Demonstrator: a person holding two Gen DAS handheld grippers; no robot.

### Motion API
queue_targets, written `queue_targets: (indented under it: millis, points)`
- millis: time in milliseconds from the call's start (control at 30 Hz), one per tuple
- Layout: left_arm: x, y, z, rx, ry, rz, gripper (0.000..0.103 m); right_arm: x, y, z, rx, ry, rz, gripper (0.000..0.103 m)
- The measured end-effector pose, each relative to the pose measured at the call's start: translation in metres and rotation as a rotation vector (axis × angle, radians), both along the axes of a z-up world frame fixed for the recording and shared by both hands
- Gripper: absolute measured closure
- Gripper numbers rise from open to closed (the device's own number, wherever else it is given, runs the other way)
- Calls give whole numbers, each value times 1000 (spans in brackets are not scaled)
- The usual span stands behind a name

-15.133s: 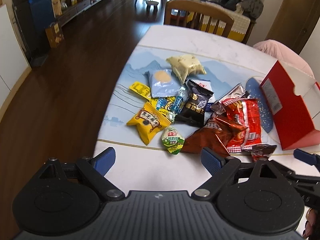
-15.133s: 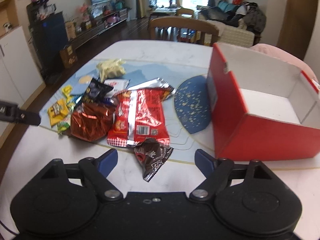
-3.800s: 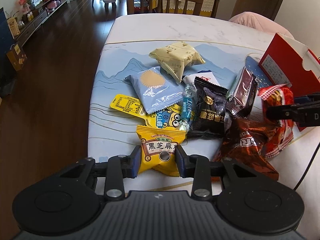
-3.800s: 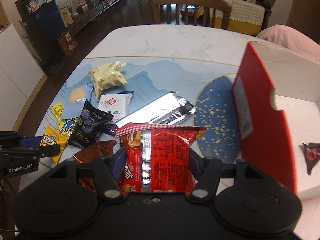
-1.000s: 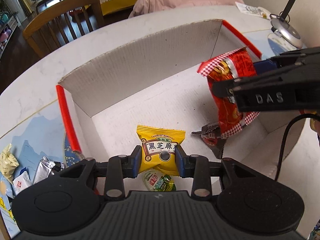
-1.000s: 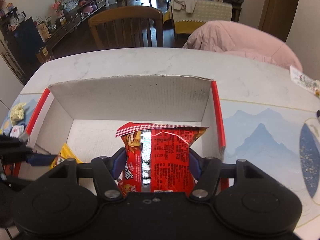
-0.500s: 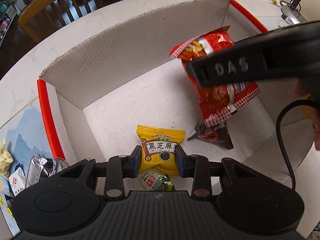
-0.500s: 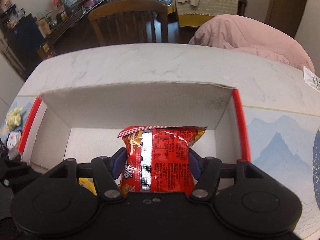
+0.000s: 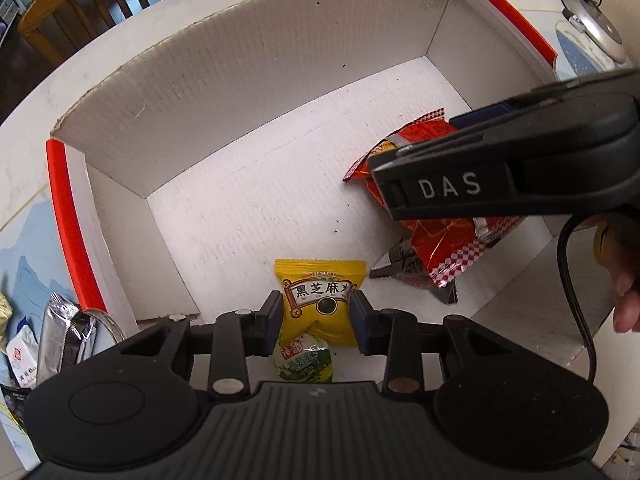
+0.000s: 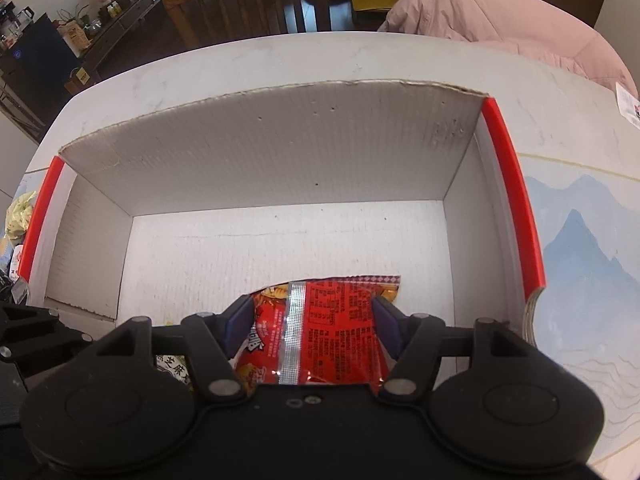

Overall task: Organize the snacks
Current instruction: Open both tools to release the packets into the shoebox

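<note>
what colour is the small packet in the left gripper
Yellow, with black characters on a pale label; the packet shows best in the left wrist view.

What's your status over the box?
Left gripper shut on yellow packet. Right gripper shut on red bag. Both over box. Nothing blocking.

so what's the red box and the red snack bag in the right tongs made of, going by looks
Red box: looks like corrugated cardboard, with fine ribbing across its matte white inside walls, a rough torn top edge and a glossy red outside.
Red snack bag: probably metallised plastic film, shiny and crinkled, with a silver seam strip down its middle.
</note>
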State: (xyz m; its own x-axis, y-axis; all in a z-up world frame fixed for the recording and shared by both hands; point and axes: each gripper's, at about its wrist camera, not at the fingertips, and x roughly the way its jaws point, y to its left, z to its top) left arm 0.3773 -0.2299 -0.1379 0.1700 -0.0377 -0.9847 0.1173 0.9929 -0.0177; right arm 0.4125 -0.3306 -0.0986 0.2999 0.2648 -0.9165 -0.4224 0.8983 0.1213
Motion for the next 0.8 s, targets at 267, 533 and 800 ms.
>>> queue_targets:
  millis: [267,533,800]
  points:
    - [-12,4,8,-30,-45,20,58,-8,-8,12,20,-11,-34,34]
    - [-35,12,39,-83,-146,34,57,-33,-12,43,74,-64,-11,28]
    - [-63,25,77,-125,-256,51,57,-63,-13,82,116,-140,19,23]
